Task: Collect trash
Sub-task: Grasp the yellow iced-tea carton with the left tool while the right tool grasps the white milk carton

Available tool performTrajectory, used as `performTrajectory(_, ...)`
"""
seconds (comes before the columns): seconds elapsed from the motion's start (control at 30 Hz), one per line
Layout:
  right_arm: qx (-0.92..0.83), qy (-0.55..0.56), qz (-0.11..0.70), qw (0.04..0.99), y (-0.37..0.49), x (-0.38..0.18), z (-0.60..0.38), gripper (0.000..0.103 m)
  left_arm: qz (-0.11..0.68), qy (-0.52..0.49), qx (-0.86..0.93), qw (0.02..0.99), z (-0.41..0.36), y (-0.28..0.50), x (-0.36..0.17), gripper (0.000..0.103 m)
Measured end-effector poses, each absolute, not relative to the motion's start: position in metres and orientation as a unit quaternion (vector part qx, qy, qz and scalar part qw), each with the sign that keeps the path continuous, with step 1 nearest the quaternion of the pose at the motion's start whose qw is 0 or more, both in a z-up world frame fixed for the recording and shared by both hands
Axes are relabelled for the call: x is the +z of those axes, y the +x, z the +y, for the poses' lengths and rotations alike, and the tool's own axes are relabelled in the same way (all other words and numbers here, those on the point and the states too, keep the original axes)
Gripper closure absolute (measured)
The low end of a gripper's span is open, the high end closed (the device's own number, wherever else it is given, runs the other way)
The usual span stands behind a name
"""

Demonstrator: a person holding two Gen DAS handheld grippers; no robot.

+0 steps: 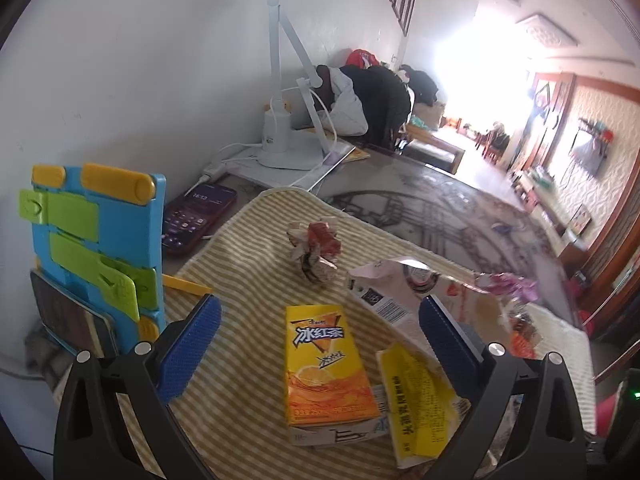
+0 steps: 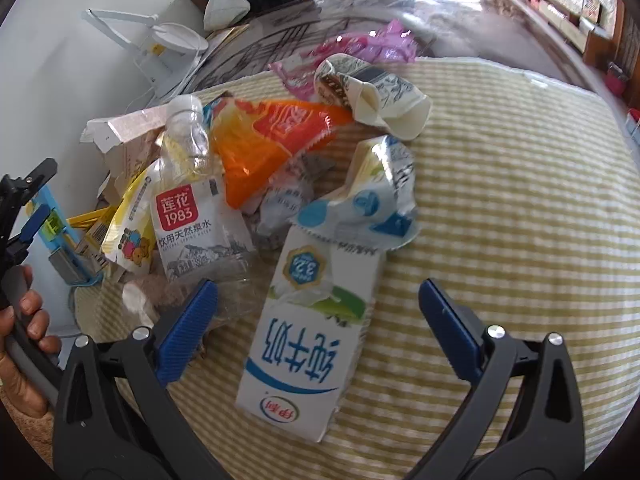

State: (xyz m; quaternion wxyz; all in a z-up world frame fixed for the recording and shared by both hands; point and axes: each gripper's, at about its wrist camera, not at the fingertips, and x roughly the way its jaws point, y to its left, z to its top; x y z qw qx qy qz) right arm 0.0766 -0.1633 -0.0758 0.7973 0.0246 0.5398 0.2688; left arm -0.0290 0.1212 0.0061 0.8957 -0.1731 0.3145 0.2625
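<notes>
Trash lies on a yellow striped cloth (image 1: pixel 240 400). My left gripper (image 1: pixel 320 344) is open and empty, its blue pads either side of a yellow iced-tea carton (image 1: pixel 326 364) lying flat. A yellow wrapper (image 1: pixel 416 396) and a torn white packet (image 1: pixel 396 292) lie to its right, a crumpled paper ball (image 1: pixel 314 250) behind. My right gripper (image 2: pixel 318 328) is open and empty above a white milk carton (image 2: pixel 308 336). Behind it lie a clear water bottle (image 2: pixel 196 204), an orange wrapper (image 2: pixel 264 144), a crushed paper cup (image 2: pixel 372 92) and a blue-white wrapper (image 2: pixel 376 196).
A blue and green phone stand (image 1: pixel 100 248) stands at the left by the wall, a phone (image 1: pixel 198 214) behind it. A white desk lamp (image 1: pixel 280 132) stands at the back. The striped cloth (image 2: pixel 520 240) is bare to the right of the milk carton. A hand (image 2: pixel 24 340) shows at left.
</notes>
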Motion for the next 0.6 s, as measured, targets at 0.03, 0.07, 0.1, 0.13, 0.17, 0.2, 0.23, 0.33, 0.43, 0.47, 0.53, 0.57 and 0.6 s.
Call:
performTrajectory(0.03,0.269,0.017,0.538,0.799,0.076,-0.075,-0.162,0.004,0.323,-0.174,0.26,0.893,0.122,-0.026,0.003,0.008)
performTrajectory(0.07,0.27,0.011,0.536,0.799,0.075,-0.074,-0.161,0.004,0.334,-0.179,0.254,0.89,0.123,-0.024,-0.001,0.008)
performTrajectory(0.1,0.273,0.009,0.538,0.798,0.074,-0.074,-0.16,0.004,0.342,-0.185,0.251,0.886,0.124,-0.022,-0.006,0.008)
performTrajectory(0.13,0.278,0.012,0.541,0.794,0.074,-0.074,-0.161,0.004,0.357,-0.202,0.246,0.878,0.128,-0.02,-0.013,0.008)
performTrajectory(0.17,0.281,0.014,0.545,0.79,0.074,-0.074,-0.16,0.004,0.367,-0.217,0.241,0.872,0.13,-0.019,-0.02,0.008)
performTrajectory(0.2,0.284,0.016,0.548,0.787,0.073,-0.074,-0.159,0.004,0.374,-0.229,0.236,0.867,0.132,-0.018,-0.025,0.008)
performTrajectory(0.23,0.286,0.015,0.549,0.785,0.072,-0.074,-0.159,0.004,0.39,-0.252,0.224,0.857,0.135,-0.016,-0.035,0.008)
performTrajectory(0.33,0.286,0.004,0.551,0.784,0.071,-0.073,-0.16,0.004,0.404,-0.289,0.207,0.843,0.136,-0.011,-0.052,0.014)
performTrajectory(0.43,0.289,-0.003,0.554,0.781,0.067,-0.075,-0.162,0.004,0.409,-0.292,0.193,0.843,0.13,-0.005,-0.059,0.029)
performTrajectory(0.47,0.29,-0.005,0.555,0.779,0.066,-0.075,-0.163,0.004,0.409,-0.288,0.189,0.845,0.126,-0.003,-0.059,0.038)
performTrajectory(0.53,0.29,-0.007,0.555,0.779,0.063,-0.076,-0.165,0.004,0.406,-0.28,0.182,0.851,0.12,0.0,-0.06,0.04)
performTrajectory(0.57,0.29,-0.007,0.555,0.779,0.06,-0.076,-0.167,0.004,0.403,-0.275,0.181,0.854,0.116,0.001,-0.058,0.043)
performTrajectory(0.6,0.289,-0.009,0.555,0.78,0.059,-0.077,-0.167,0.004,0.399,-0.27,0.179,0.858,0.114,0.001,-0.055,0.046)
